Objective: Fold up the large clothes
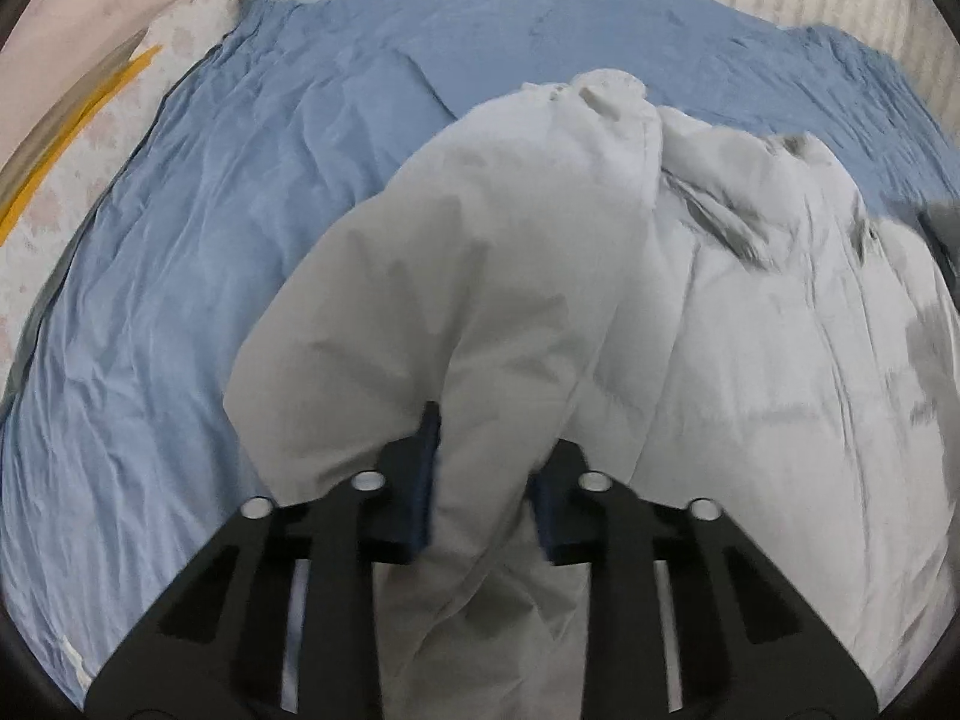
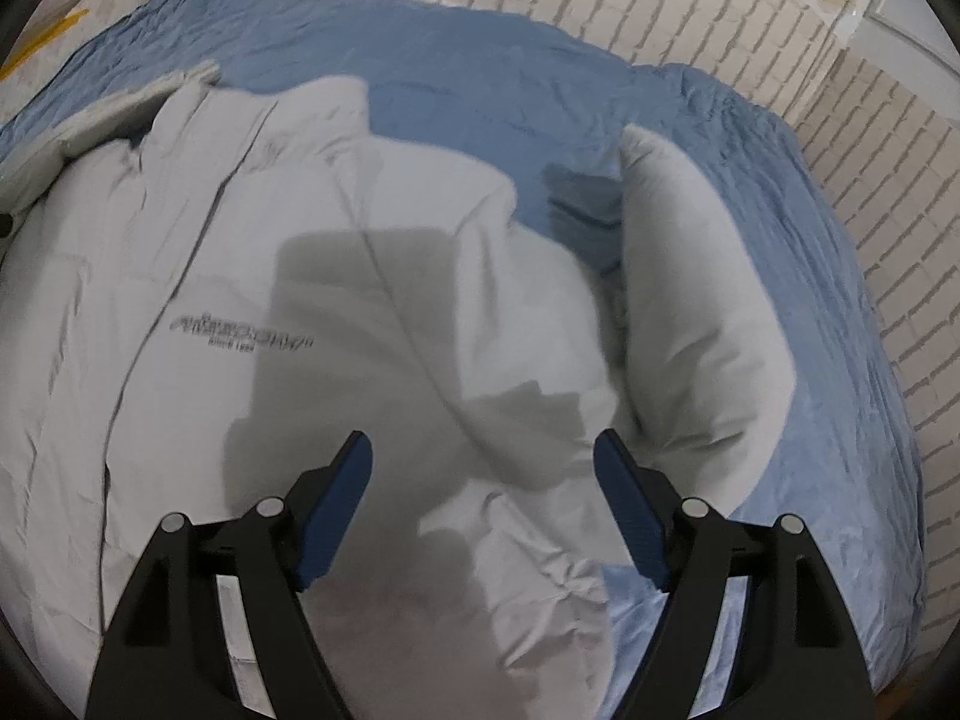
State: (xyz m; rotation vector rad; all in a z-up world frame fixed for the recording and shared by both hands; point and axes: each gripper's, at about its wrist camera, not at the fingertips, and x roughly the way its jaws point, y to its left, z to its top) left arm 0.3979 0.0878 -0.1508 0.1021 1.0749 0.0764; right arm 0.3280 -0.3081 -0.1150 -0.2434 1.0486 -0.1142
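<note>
A large pale grey padded jacket [image 1: 720, 330] lies on a blue sheet [image 1: 210, 240]. In the left wrist view its sleeve [image 1: 450, 276] runs up from my left gripper [image 1: 489, 483], whose blue pads [image 1: 423, 480] pinch a thick fold of it; the cuff end points away. In the right wrist view the jacket's front [image 2: 300, 228] shows a dark printed logo [image 2: 240, 342] and a centre seam. My right gripper [image 2: 483, 444] hovers open over the jacket's lower body with nothing between its fingers [image 2: 348, 480]. The other sleeve [image 2: 690, 300] lies spread out to the right.
The blue sheet [image 2: 480, 60] covers a bed that reaches the white brick-pattern wall [image 2: 660, 6] at the back and right. A pale floor with a yellow stripe [image 1: 72, 138] lies beyond the left edge. A flat grey folded piece [image 2: 114, 114] rests by the jacket's far left.
</note>
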